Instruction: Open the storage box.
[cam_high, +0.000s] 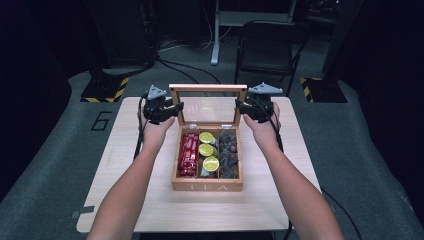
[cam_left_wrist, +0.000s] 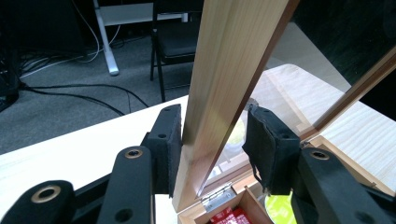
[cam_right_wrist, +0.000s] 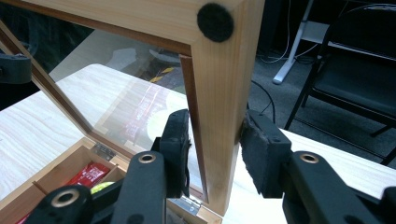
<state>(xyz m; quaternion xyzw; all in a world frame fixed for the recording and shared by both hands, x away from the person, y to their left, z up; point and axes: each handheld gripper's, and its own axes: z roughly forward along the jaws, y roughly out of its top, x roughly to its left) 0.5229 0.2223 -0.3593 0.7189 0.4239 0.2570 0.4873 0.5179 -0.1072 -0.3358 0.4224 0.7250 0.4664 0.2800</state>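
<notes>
Lid (cam_high: 207, 87) of the wooden tea box (cam_high: 207, 186) stands upright on its hinges, and you have a jaw pair on each side rail. That is probably to steady the glass-paned frame evenly so it neither twists nor drops.

Your right hand-held gripper (cam_high: 243, 107) is clamped on the lid's right rail. In the right gripper view, both pads press the wood from either side, just above the hinge.

Your left hand-held gripper (cam_high: 171, 108) straddles the left rail with its jaws set narrow. One pad lies against the wood, while the other looks to stand a little off it, so this side reads more as a guard than a firm grip.

The box sits in the middle of the desk (cam_high: 125, 165), with its front toward you and the lid at the far edge. The open lid uncovers three compartments:
- red packets (cam_high: 188, 155) on the left
- yellow-green round items (cam_high: 206, 149) in the centre
- dark pieces (cam_high: 229, 152) on the right

What the dark pieces are is too murky to tell. Reflections on the glass muddle the inner pad's edge in the left gripper view, so contact there is uncertain. Both gripper views cut the box off below the hinges (cam_left_wrist: 219, 198). A black felt dot (cam_right_wrist: 215, 22) marks the lid's corner.
</notes>
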